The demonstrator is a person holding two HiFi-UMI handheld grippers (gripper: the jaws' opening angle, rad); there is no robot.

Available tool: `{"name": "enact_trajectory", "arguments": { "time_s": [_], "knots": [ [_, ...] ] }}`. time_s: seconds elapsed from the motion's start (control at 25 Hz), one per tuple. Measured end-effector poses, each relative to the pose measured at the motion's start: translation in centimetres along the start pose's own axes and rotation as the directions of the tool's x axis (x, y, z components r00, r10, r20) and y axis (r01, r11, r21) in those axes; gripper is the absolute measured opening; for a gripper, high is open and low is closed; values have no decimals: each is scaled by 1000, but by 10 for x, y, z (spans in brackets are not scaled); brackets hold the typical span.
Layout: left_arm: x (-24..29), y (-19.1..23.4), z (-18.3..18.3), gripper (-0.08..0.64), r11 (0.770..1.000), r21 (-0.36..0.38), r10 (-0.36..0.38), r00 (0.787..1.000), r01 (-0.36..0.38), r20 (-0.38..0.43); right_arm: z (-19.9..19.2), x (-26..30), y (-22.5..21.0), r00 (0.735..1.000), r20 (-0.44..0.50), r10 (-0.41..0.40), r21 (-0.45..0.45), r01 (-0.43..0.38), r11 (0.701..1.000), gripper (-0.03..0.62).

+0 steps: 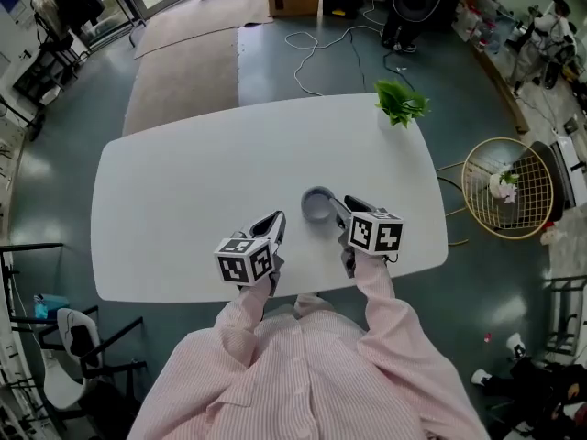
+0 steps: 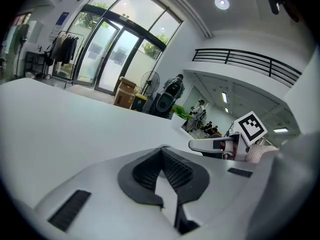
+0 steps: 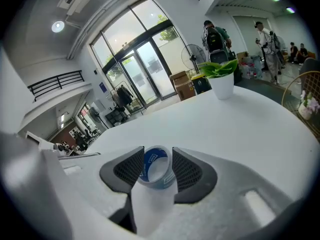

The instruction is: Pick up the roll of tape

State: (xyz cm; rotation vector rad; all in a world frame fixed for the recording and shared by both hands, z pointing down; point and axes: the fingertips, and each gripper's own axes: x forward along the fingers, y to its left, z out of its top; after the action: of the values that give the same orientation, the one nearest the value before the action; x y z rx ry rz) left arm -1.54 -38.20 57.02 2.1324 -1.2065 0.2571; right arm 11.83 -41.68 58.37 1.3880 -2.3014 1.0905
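Observation:
The roll of tape (image 3: 149, 165), a pale ring with a blue-printed core, stands on edge between the ribbed black pads of my right gripper (image 3: 157, 166), which is shut on it from both sides. In the head view the roll of tape (image 1: 308, 207) shows as a grey ring low over the white table (image 1: 183, 181), just ahead of the right gripper (image 1: 332, 209). My left gripper (image 1: 273, 222) rests to the left of it near the front edge. Its pads (image 2: 172, 171) meet at the tip with nothing between them, and the left gripper (image 2: 161, 153) is shut.
A potted green plant (image 1: 401, 104) stands at the table's far right corner. On the floor are a round wire basket (image 1: 509, 188) to the right, loose cables (image 1: 330, 44) beyond the table, and a chair (image 1: 73, 346) at the near left.

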Motion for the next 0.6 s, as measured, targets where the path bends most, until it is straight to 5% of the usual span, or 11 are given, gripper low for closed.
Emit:
{"name": "enact_trajectory", "arguments": {
  "time_s": [0.6],
  "knots": [
    [42, 26, -22, 2, 995, -98, -6, 989, -9, -145, -23, 59, -29, 949, -276, -149, -100, 126, 987, 153]
  ]
}}
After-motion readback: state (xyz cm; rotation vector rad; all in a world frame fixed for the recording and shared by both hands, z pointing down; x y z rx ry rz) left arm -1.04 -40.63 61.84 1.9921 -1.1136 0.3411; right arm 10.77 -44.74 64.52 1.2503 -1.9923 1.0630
